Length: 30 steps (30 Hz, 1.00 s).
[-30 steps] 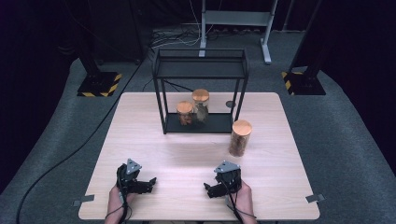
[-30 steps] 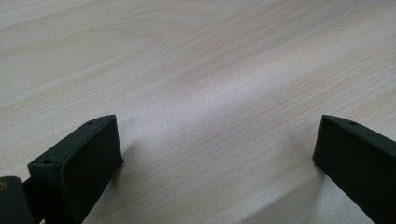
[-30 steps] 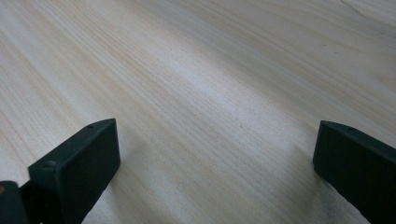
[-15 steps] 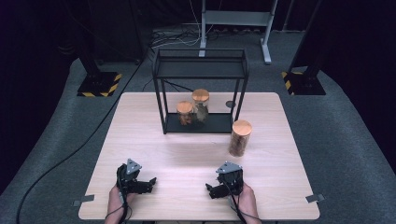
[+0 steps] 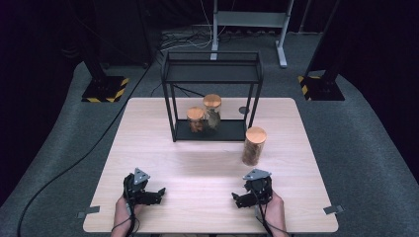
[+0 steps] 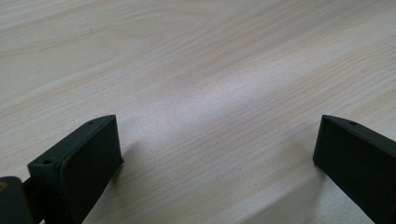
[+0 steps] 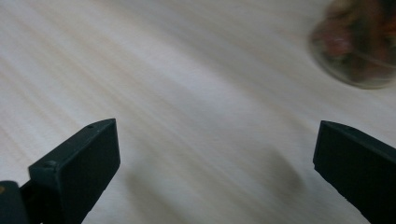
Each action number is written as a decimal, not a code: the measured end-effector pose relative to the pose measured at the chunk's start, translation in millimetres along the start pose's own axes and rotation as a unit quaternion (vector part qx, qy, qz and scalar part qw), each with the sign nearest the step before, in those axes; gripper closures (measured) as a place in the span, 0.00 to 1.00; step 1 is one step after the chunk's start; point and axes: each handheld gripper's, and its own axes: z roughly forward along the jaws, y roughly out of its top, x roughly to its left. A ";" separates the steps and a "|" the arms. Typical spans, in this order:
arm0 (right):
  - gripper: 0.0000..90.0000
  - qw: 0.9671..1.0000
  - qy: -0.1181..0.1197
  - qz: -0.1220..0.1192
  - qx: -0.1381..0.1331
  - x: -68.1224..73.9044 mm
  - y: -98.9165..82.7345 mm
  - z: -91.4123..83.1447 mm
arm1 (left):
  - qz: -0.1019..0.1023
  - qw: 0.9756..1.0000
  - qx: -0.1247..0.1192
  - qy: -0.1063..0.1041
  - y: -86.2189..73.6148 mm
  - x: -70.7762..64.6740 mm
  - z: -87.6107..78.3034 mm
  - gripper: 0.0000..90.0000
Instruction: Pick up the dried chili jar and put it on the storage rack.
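Note:
Near the table's front edge, my left gripper [image 5: 157, 193] rests low over the wood with its jaws wide apart and nothing between them [image 6: 217, 154]. My right gripper [image 5: 238, 199] is at the front right, also open and empty [image 7: 217, 158]. A glass jar with a cork lid [image 5: 254, 145] stands on the table just beyond the right gripper; it appears blurred in the right gripper view, where the jar [image 7: 359, 46] is at the upper right. Two smaller cork-lidded jars [image 5: 196, 120] [image 5: 213, 110] stand on the bottom shelf of a black wire rack [image 5: 212, 74].
The rack stands at the back middle of the light wooden table [image 5: 148, 148]. A small dark round object [image 5: 243, 110] lies behind the rack's right leg. Dark floor, cables and stand feet surround the table.
The right gripper has shifted slightly to the right near the front edge, and its view is motion-blurred. The left gripper and the jars have stayed put.

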 end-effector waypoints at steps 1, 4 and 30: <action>0.00 1.000 -0.011 0.005 -0.008 -5.3 1.6 -4.3 | 0.000 1.000 0.000 0.000 0.0 0.0 0.0 0.00; 0.01 0.999 -0.031 0.022 -0.036 -18.5 7.7 -14.9 | 0.000 1.000 0.000 0.000 0.0 0.0 0.0 0.00; 0.00 0.991 -0.065 0.047 -0.110 -71.6 86.9 -18.6 | -0.001 1.000 0.000 -0.001 0.1 0.4 0.1 0.00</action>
